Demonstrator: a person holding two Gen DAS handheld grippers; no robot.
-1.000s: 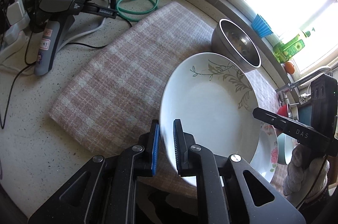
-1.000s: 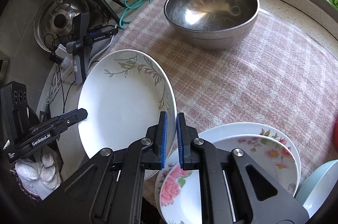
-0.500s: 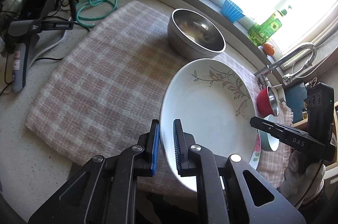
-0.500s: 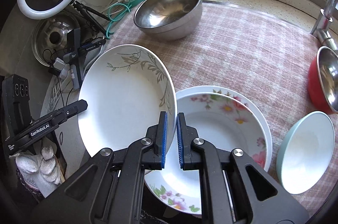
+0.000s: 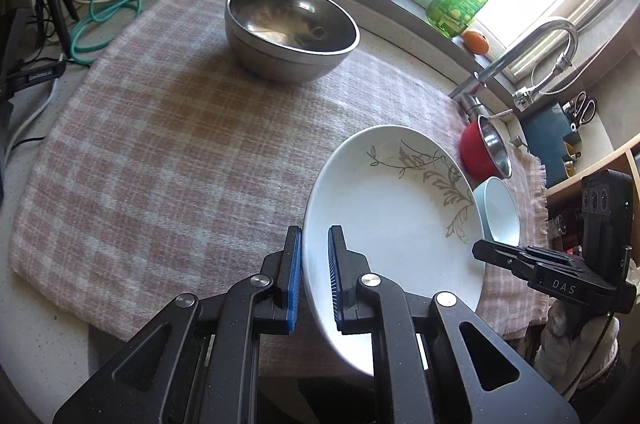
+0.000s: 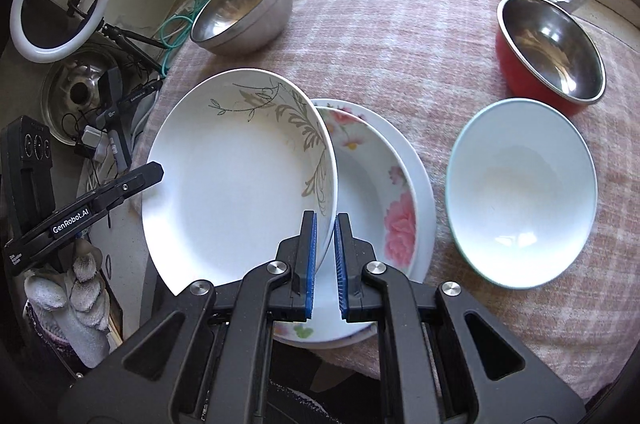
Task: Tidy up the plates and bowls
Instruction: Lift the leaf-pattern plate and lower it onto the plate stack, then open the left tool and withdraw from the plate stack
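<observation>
- Leaf plate (image 6: 236,179): I hold it tilted, left gripper (image 5: 314,278) and right gripper (image 6: 324,260) each clamped on its rim.
- It has travelled from beside the steel bowl (image 6: 242,11) to partly over the floral plates (image 6: 384,191); stacking looks next.
- Readable: "GenRobot.AI", "DAS".

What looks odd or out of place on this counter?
No spills or damage show. Only the leaf-patterned plate is askew: the left gripper and right gripper hold it tilted, overlapping the stacked rose-patterned plates on the checked cloth.
</observation>
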